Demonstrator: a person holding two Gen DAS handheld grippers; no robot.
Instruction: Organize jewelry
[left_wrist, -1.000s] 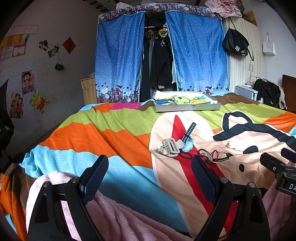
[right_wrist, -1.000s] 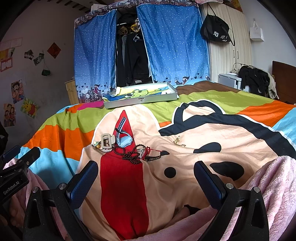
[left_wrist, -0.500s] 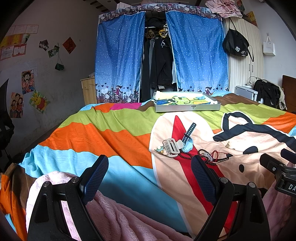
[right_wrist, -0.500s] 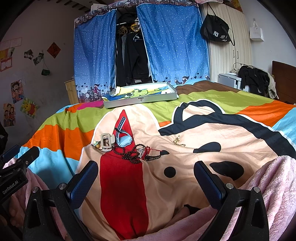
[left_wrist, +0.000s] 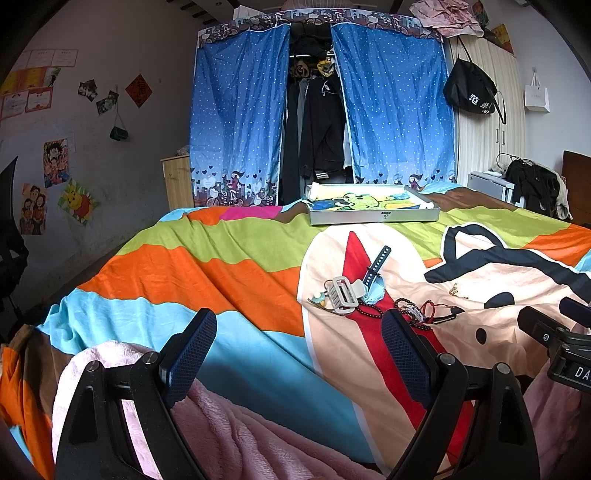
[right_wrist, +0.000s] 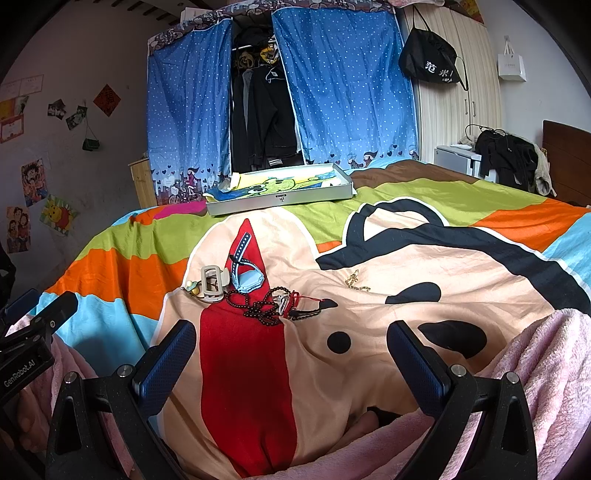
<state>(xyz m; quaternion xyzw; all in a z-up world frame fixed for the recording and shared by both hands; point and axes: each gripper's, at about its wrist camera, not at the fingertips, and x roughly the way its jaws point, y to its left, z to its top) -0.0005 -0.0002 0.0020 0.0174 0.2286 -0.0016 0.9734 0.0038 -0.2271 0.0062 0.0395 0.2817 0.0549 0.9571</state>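
Nearby, one striped bedspread (right_wrist: 461, 229) carries everything. At its far edge sits one shallow grey tray (right_wrist: 280, 197) holding a cartoon picture. Mid-bed lies one jewelry heap (right_wrist: 255, 291): a beige clip, a blue watch, dark beads, red cord; one gold chain (right_wrist: 356, 282) lies apart. Both the left gripper (left_wrist: 299, 347) and right gripper (right_wrist: 291, 354) gape empty over pink fleece at the near edge; "GenRobot.AI" shows on one.

Jewelry pile (right_wrist: 258, 291) heaped on bedspread (right_wrist: 369, 332); gold chain (right_wrist: 355, 282) apart.
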